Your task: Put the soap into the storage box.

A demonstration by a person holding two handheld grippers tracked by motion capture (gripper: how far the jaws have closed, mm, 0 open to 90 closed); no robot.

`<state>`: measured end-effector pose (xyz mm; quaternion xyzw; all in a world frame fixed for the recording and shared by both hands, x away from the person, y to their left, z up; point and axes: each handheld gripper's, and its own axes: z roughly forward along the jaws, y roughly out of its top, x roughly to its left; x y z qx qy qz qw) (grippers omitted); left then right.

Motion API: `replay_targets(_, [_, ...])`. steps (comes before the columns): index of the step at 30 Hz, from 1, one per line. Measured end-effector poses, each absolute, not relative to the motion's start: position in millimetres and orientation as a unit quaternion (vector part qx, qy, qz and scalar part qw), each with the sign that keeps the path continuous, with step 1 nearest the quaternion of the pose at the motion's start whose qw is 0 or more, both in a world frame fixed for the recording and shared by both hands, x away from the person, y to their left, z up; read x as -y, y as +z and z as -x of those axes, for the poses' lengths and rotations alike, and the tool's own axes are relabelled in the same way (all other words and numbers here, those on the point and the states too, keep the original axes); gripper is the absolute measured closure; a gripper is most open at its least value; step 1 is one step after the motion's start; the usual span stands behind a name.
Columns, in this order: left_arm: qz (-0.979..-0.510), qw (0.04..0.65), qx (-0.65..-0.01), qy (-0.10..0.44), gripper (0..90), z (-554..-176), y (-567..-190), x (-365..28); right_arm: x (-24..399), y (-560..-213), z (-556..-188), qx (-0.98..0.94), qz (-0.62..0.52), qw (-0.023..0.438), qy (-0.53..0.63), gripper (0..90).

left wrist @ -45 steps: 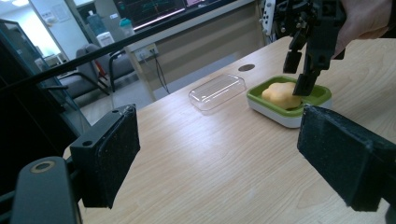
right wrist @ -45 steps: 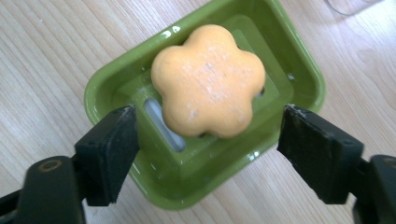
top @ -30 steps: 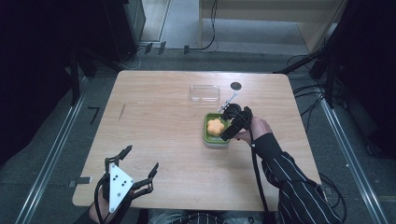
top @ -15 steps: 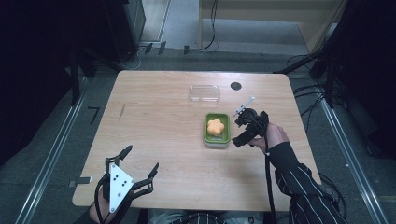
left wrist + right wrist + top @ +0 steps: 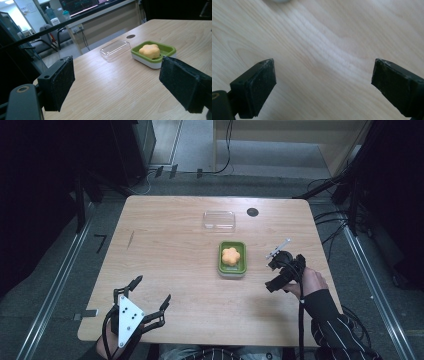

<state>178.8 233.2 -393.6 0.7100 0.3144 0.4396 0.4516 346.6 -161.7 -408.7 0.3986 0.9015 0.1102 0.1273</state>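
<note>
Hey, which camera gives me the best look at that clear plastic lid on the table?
The left gripper view: the clear lid lies close and large, beside the green soap dish, with its raised rim visible. The high view shows the lid from above, small and faint against the table. The right gripper view looks at bare wood between its jaws.

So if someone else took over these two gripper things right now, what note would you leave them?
Left gripper: open, holding nothing, near the table's front-left corner.
Right gripper: open, holding nothing, over bare wood right of the green soap dish.
The orange flower-shaped soap lies in the dish.
The clear lid lies apart, behind the dish.
Done: soap in dish. Probably left: putting the lid on.
</note>
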Motion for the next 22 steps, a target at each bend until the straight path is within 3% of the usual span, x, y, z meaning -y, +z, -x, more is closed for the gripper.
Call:
replay_targets(13, [-0.711, 0.451, -0.313, 0.439, 13.5, -179.3, -393.4, -232.9, 193.4, -446.7, -316.9, -0.899, -0.423, 0.096, 0.064, 6.3])
replay_targets(22, [-0.711, 0.452, -0.313, 0.438, 13.5, -180.0, -393.5, -232.0, 198.1, -454.1, -310.0, -0.901, -0.418, 0.092, 0.073, 6.7])
